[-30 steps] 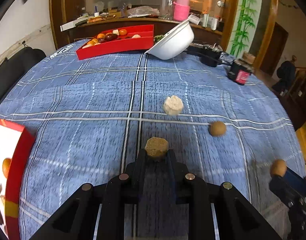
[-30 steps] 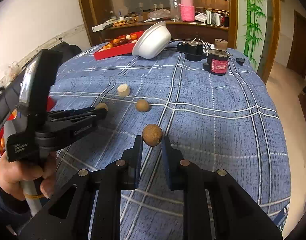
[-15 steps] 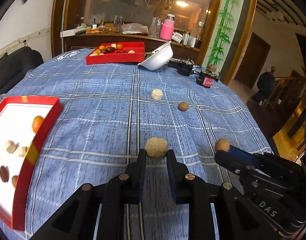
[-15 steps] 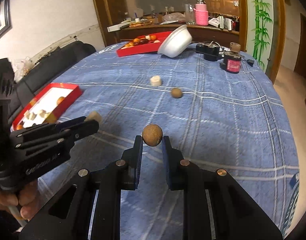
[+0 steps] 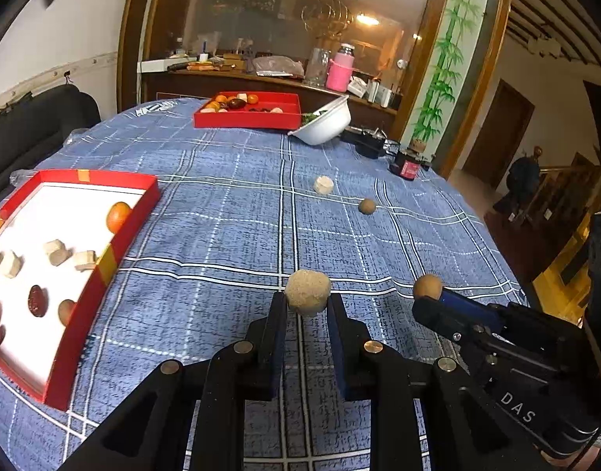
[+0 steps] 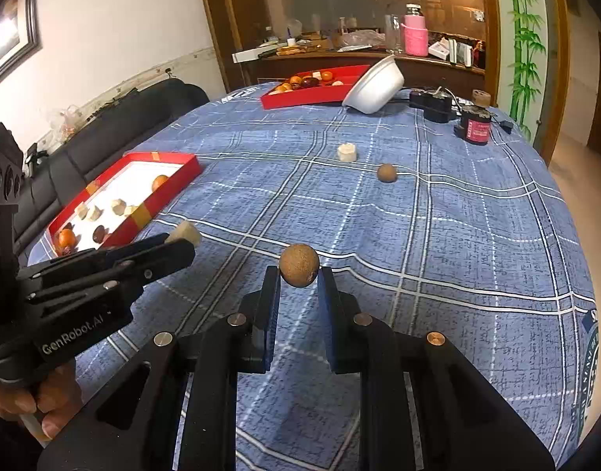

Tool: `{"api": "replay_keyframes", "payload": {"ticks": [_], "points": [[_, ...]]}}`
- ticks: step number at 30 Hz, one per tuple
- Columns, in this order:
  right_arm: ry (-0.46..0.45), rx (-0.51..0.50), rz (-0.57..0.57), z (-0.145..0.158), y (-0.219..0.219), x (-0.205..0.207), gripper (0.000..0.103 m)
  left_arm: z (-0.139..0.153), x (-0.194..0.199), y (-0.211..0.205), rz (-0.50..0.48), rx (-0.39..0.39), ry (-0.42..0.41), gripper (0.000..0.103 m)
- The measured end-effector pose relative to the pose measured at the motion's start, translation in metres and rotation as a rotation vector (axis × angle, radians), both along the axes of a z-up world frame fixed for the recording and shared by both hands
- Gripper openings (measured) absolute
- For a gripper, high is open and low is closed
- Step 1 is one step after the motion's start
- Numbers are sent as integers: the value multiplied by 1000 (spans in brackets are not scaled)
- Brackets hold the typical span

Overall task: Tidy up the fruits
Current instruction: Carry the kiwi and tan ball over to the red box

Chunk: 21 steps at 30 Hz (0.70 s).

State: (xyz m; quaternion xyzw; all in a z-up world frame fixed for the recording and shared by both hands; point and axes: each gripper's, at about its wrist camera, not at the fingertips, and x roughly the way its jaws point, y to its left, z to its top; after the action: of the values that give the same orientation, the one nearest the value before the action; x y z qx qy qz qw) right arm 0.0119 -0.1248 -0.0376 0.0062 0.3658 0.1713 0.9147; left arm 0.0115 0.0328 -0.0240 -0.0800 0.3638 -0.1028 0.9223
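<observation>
Near tray [image 5: 104, 271] is set at the counter's [image 5: 229, 235] left edge, with cubes and fruits lying in it. Far tray [image 5: 247, 119] is placed at the counter's back, a tilted bowl [image 5: 324, 123] leaning at its right end. Loose cube [image 5: 323, 185] and loose ball [image 5: 366, 206] are found mid-counter, ball to the cube's right and nearer. Jar [image 6: 475, 127] is placed at back right.

Home dining rm: sofa [image 6: 104, 133], sideboard [image 5: 261, 78], tablecloth [image 5: 229, 212].
</observation>
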Motion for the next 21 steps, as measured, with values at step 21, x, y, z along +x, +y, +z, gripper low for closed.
{"api": "replay_keyframes", "payload": {"ticks": [21], "points": [[-35, -3, 64, 13, 23, -16, 18, 16, -21, 23, 57, -11, -42, 20]]}}
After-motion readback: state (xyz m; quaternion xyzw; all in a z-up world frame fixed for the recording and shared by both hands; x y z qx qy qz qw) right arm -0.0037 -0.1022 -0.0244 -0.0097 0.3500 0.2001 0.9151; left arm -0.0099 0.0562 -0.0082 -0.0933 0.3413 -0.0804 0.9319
